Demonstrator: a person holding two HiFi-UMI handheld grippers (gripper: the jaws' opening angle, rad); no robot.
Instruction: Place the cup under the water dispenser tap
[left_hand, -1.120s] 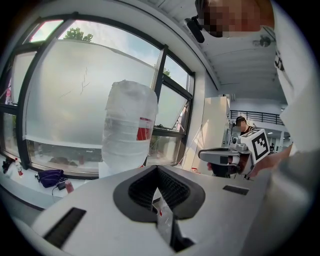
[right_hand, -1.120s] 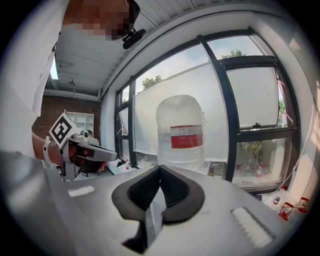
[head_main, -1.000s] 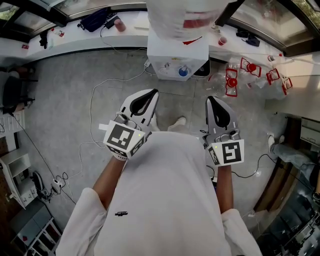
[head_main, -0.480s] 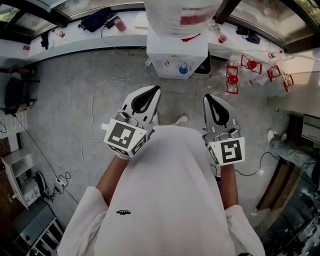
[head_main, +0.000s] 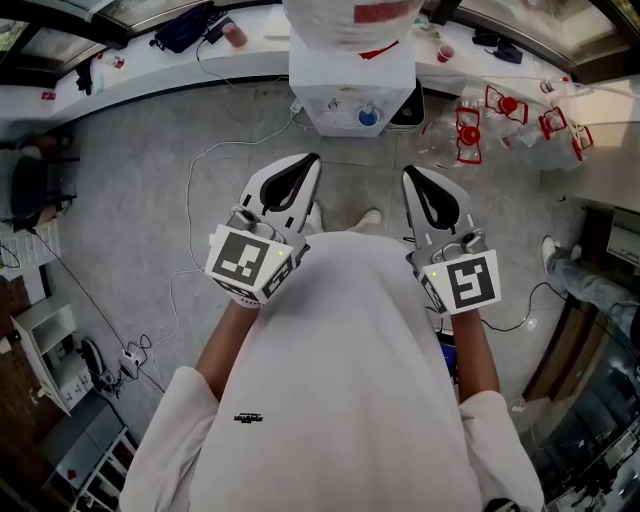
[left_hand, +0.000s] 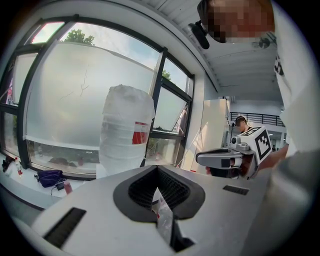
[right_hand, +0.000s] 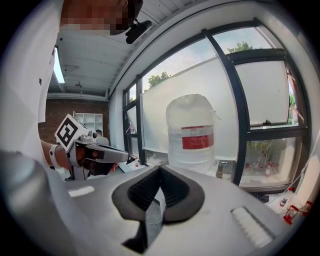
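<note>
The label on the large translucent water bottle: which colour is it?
The label on the translucent plastic water bottle is red, clearest in the right gripper view.

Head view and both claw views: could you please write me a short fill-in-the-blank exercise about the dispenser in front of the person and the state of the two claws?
1. The bottle on top of the water dispenser bears a ____ label.
2. The jaws of the right claw are ____ (open or shut).
3. The left claw holds ____.
4. The person's shirt is ____ in colour.
Missing words: red; shut; nothing; white.
</note>
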